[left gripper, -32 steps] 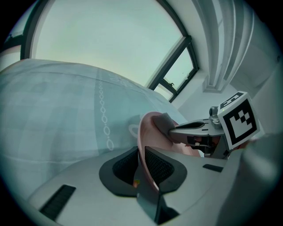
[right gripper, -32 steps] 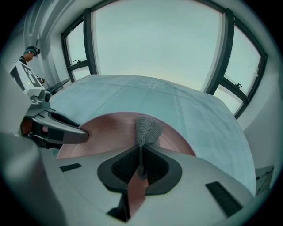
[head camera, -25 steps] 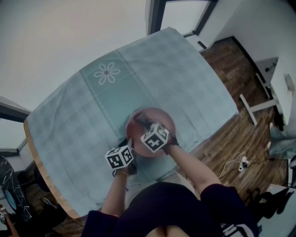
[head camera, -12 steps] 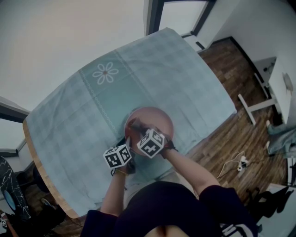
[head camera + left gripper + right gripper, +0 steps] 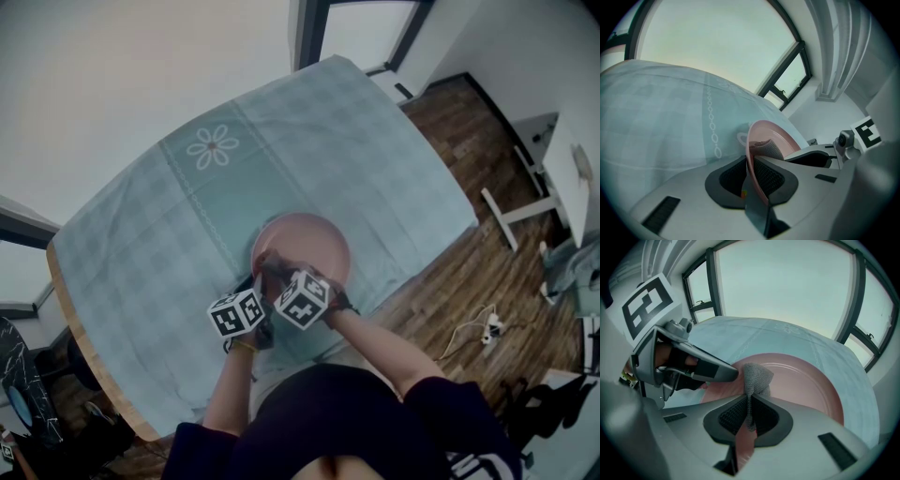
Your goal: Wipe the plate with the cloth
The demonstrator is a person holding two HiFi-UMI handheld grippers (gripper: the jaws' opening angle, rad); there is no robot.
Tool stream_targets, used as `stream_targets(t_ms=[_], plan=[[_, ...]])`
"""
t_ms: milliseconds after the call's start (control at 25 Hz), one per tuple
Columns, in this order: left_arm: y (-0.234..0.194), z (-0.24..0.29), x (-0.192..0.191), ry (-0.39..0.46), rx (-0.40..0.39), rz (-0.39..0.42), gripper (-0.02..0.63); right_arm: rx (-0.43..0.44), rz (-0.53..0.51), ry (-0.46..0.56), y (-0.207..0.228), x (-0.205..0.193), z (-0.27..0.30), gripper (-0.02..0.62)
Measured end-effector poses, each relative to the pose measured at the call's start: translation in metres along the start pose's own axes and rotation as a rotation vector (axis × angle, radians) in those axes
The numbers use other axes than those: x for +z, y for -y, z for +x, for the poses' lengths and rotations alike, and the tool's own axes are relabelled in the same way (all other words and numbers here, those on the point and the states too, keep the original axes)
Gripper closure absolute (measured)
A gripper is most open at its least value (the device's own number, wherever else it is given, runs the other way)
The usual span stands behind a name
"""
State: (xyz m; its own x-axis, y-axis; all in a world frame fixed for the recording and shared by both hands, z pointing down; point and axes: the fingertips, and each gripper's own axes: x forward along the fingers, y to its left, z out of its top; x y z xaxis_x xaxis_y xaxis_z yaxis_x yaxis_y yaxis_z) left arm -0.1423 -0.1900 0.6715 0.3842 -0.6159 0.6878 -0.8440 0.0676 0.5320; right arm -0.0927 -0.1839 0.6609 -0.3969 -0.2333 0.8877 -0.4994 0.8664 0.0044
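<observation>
Near the person's edge of the worktop (image 5: 394,159) sits the pink plate (image 5: 309,236), round and shallow, on a pale teal checked tablecloth (image 5: 141,253). On the plate's inner face, at the side nearest the person, a small grey knitted cloth (image 5: 756,376) is bunched up. Its lower end runs down as a thin strip between the jaws of the right hand-held gripper (image 5: 749,405). Those jaws are closed tight on it, so the cloth's free lump stands just past the jaw tips, against the plate.

The left hand-held gripper (image 5: 751,163) is clamped on the plate's rim. In the left gripper view the pink edge runs straight down between the two ribbed pads, one pad on each face. In the right gripper view the left hand-held gripper reaches in from the left, its tip just beside the cloth.

From the head view the left marker cube (image 5: 236,312) and the right marker cube (image 5: 305,298) lie side by side over the plate's near-left part.

Farther up the tablecloth a white flower motif (image 5: 214,148) is printed, well apart from the plate. Beyond the worktop's right side lies a wooden floor (image 5: 469,281) with a white power strip (image 5: 490,330) and its cable. Dark-framed windows (image 5: 701,296) stand behind the far end.
</observation>
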Motion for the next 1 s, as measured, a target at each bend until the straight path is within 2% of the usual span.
stream_targets(t_ms=[1000], plan=[[0.001,-0.002,0.001,-0.002,0.004,0.013,0.545,0.083,-0.013,-0.021,-0.047,-0.021,-0.016,0.563]])
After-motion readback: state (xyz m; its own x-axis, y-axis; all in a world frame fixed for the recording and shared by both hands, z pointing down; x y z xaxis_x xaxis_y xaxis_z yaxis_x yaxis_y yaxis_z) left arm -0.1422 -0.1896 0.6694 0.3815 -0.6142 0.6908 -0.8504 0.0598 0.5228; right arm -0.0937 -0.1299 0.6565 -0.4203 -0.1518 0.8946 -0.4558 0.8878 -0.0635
